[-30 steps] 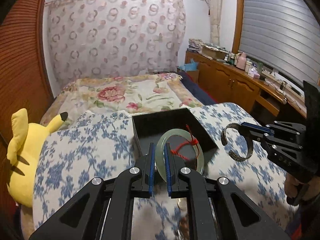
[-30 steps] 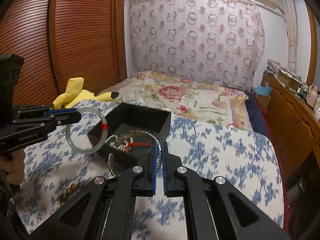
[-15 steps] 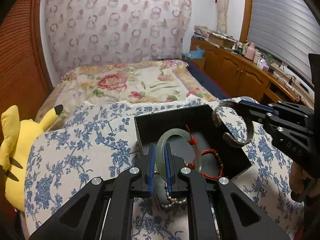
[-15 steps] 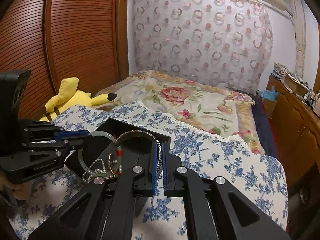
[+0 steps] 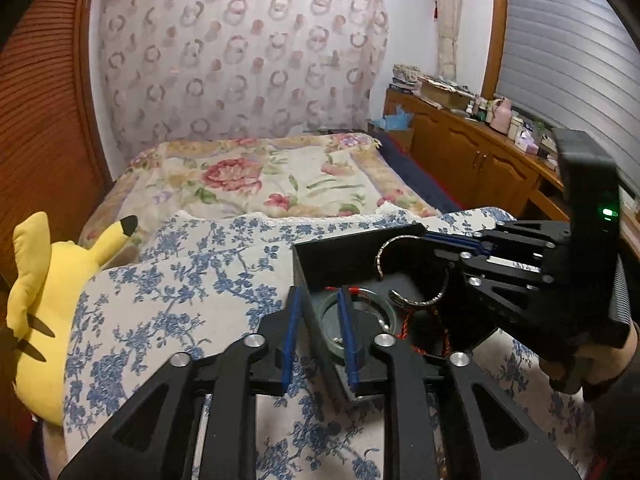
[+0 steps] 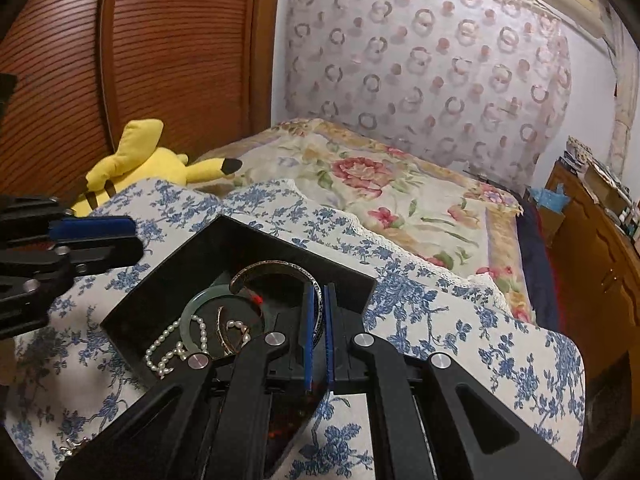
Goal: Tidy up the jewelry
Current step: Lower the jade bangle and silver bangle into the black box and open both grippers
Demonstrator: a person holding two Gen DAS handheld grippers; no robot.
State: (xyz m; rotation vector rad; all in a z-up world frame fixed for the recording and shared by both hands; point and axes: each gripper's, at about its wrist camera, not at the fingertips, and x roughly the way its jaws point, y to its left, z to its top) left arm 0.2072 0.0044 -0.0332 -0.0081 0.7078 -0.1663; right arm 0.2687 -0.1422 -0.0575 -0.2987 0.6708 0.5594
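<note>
A smooth, pale green bangle point(image 5: 362, 322) tied with red cord is seen lying flat in the matte black box point(image 5: 344, 256), among pearls point(image 6: 172, 344). It is partly hidden in the left wrist view by the left gripper point(image 5: 320, 332), whose fingers have just been opening and straddle the box's near wall, pressing on nothing. An engraved metal cuff point(image 6: 276, 270), an open C, is clamped between the narrow fingers of the right gripper point(image 6: 319, 332) over the box. The box's near corner is hidden.

blk grippers point(image 5: 318, 334), blue pads, silver screws
</note>
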